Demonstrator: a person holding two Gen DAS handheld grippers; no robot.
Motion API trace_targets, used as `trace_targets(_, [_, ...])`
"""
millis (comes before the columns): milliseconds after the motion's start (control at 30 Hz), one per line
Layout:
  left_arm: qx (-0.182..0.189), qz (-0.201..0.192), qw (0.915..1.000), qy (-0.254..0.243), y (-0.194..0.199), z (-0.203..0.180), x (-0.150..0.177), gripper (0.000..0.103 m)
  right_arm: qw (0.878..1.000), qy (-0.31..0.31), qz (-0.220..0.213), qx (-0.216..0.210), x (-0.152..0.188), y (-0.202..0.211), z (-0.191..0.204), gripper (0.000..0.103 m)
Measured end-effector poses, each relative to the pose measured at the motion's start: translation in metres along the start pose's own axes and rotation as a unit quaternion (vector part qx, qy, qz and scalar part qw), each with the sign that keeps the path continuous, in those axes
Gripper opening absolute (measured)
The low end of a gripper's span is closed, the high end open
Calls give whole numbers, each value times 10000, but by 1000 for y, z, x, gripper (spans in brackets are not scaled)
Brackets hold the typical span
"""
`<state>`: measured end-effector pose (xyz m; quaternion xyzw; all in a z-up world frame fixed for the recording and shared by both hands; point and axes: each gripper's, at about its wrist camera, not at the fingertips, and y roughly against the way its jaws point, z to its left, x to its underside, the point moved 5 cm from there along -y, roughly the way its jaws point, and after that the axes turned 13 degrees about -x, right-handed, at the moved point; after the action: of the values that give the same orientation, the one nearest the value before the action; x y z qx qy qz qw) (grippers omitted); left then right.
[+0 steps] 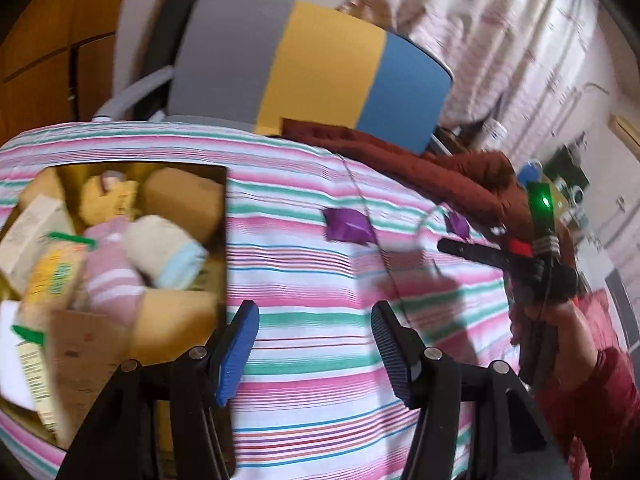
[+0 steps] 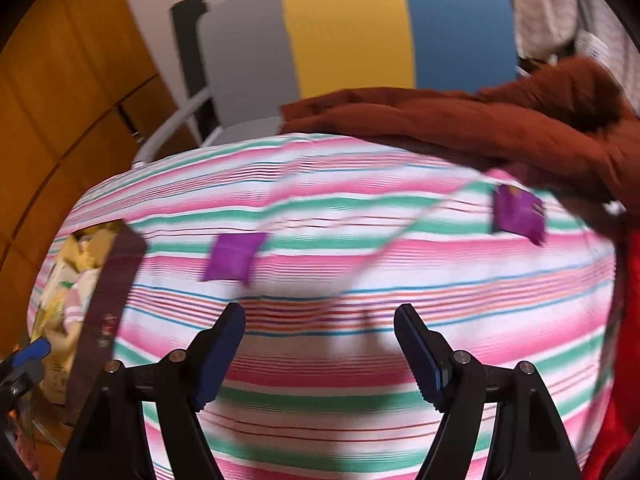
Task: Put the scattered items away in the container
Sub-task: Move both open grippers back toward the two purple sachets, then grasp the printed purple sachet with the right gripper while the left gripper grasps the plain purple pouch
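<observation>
Both grippers, left [image 1: 314, 344] and right [image 2: 320, 354], are holding their ribbed fingers apart over the striped cloth [image 2: 360, 360]; two glossy purple sachets [image 2: 236, 258] are lying at eleven and one o'clock.

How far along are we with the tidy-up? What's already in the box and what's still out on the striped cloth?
Mostly done: the box already holds rolled socks and several packets. Nothing is in hand; the left hand-held gripper and right hand-held gripper are both open and empty above the striped cloth. Left: two purple packets, one nearer the box, one farther right. The rust-brown garment also lies at the far edge.
</observation>
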<state>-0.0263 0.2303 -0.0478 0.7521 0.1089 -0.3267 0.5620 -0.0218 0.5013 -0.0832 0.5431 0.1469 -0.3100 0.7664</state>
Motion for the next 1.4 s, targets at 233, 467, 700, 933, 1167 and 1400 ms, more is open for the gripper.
trace_targets(233, [236,393,9987,-219,-25,-32,5,59,9928,-697,-439,867,-19,19,-88,93])
trace_targets(467, [252,599,9979,48,-54,-39,2,59,9842,-1116,-873,1059,-43,18,-157,97])
trace_targets(700, [-41,371,9987,-341,-77,-63,-19,59,9831,-1201,-992,957,-59,-6,-185,96])
trace_targets(933, [-196,294,9984,-441,-114,-80,-43,69,9911,-500,-623,1067,-67,-26,-173,58])
trace_targets(1167, [-501,395,9967,-501,-148,-85,-55,75,9965,-140,-326,762,-66,-42,-140,57])
trace_targets(1400, [-712,261,9951,-635,-172,-88,-71,76,9974,-91,-320,645,-65,-46,-133,57])
